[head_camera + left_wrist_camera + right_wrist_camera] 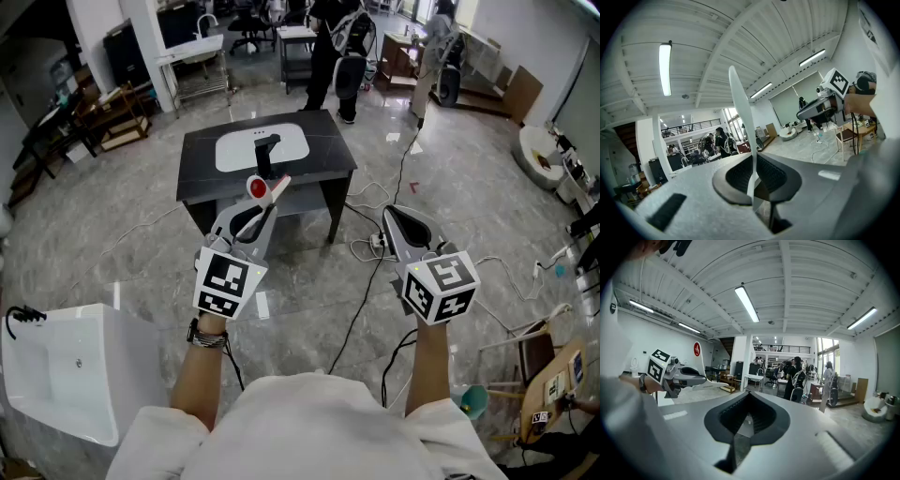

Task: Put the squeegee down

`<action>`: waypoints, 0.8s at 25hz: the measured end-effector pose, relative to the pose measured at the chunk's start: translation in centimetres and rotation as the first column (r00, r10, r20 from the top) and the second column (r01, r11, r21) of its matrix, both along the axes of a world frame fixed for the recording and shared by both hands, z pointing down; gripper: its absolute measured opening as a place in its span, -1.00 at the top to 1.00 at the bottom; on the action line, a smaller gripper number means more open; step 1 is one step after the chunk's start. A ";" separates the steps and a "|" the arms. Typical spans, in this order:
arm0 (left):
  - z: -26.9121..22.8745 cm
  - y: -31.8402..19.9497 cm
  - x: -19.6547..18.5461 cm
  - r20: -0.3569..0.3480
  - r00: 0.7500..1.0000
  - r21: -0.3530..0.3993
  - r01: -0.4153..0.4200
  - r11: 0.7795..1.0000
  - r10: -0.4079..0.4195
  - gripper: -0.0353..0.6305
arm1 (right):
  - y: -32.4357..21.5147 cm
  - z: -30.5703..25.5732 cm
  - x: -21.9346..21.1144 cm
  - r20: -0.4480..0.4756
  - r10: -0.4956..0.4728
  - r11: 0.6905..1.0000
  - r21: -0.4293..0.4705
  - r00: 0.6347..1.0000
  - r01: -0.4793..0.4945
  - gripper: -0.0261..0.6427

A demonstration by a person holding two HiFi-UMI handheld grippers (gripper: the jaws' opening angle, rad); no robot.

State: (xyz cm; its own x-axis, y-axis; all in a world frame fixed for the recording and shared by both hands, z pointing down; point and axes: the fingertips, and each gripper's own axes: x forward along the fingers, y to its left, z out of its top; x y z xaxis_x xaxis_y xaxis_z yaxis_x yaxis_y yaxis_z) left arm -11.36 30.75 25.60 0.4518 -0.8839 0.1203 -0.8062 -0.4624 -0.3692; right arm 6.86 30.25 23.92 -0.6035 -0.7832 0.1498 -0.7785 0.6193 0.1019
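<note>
The squeegee (269, 190), white with a round red mark, sticks up and forward out of my left gripper (262, 214), which is shut on it. In the left gripper view its thin white blade (740, 122) rises edge-on from between the jaws of that gripper (752, 187). In the right gripper view the squeegee (698, 358) stands above the left gripper (689, 377). My right gripper (395, 216) is held level beside it at the right, shut, with nothing in its jaws (740, 427). Both hang in the air in front of the black table (202, 178).
The black table carries a white inset basin (234, 150) with a black faucet (265, 150). A white sink unit (56, 375) stands at lower left. Cables (370, 281) trail over the grey floor. People stand at the far desks (333, 47). A chair (534, 352) stands at lower right.
</note>
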 end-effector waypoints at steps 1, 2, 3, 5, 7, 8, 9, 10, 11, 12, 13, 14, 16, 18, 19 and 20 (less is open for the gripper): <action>0.1 -0.1 0.1 0.001 1.000 -0.002 -0.001 1.000 0.001 0.80 | -0.1 0.0 0.1 0.007 0.003 1.000 0.004 1.000 -0.003 0.91; 0.2 -0.2 0.3 0.001 1.000 -0.003 -0.001 1.000 0.001 0.81 | -0.2 0.0 0.3 0.016 0.005 1.000 0.008 1.000 -0.005 0.91; 0.3 -0.3 0.4 0.002 1.000 -0.004 -0.001 1.000 0.001 0.81 | -0.4 -0.1 0.5 0.027 0.007 1.000 0.014 1.000 -0.007 0.91; 0.4 -0.6 0.8 0.003 1.000 -0.006 0.000 1.000 0.000 0.81 | -0.7 -0.3 1.0 0.048 0.009 1.000 0.027 0.999 -0.010 0.90; 0.6 -0.8 1.2 0.004 1.000 -0.010 0.003 1.000 -0.003 0.81 | -1.0 -0.3 1.5 0.052 0.009 0.999 0.033 0.999 -0.011 0.90; 0.6 -0.9 1.4 0.005 1.000 -0.012 0.005 1.000 -0.005 0.81 | -1.2 -0.3 1.7 0.048 0.008 0.999 0.034 0.999 -0.009 0.90; 0.7 -1.0 1.6 0.005 1.000 -0.014 0.008 1.000 -0.008 0.81 | -1.4 -0.2 1.9 0.043 0.005 0.999 0.035 0.999 -0.006 0.91; 0.8 -1.1 1.8 0.005 1.000 -0.017 0.011 1.000 -0.011 0.81 | -1.6 -0.1 2.1 0.042 0.000 0.999 0.033 0.999 -0.002 0.91; 1.0 -1.2 2.1 0.004 1.000 -0.021 0.015 1.000 -0.015 0.81 | -1.8 0.1 2.3 0.043 -0.006 1.000 0.028 0.999 0.005 0.91; 1.1 -1.3 2.4 0.003 1.000 -0.025 0.018 1.000 -0.018 0.81 | -2.0 0.3 2.5 0.044 -0.013 1.000 0.021 0.999 0.012 0.91; 1.4 -1.4 2.8 0.004 1.000 -0.028 0.022 0.999 -0.022 0.81 | -2.2 0.6 2.8 0.041 -0.019 1.000 0.011 0.999 0.018 0.91; 1.6 -1.5 3.2 0.005 1.000 -0.030 0.025 0.999 -0.025 0.81 | -2.3 1.0 3.1 0.038 -0.024 1.000 0.003 0.999 0.024 0.91; 1.9 -1.6 3.9 0.006 0.999 -0.031 0.031 0.999 -0.031 0.81 | -2.7 1.6 3.8 0.037 -0.034 0.999 -0.012 0.999 0.034 0.91; 2.2 -2.1 4.4 0.003 0.999 -0.038 0.035 0.999 -0.035 0.81 | -3.4 1.9 4.4 0.048 -0.041 0.999 -0.027 0.998 0.042 0.91; 2.3 -2.4 4.7 0.002 0.999 -0.044 0.036 0.998 -0.036 0.81 | -3.7 2.1 4.7 0.051 -0.042 0.998 -0.034 0.998 0.044 0.91; 2.6 -2.7 4.9 0.000 0.999 -0.050 0.036 0.998 -0.036 0.81 | -4.0 2.2 5.0 0.049 -0.043 0.998 -0.039 0.998 0.044 0.91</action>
State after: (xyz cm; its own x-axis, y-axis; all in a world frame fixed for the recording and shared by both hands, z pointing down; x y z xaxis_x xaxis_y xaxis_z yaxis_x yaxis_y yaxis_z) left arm -6.50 28.01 28.16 0.4197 -0.8926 0.1647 -0.8229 -0.4508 -0.3458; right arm 11.83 26.22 26.14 -0.6441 -0.7500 0.1504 -0.7541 0.6555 0.0394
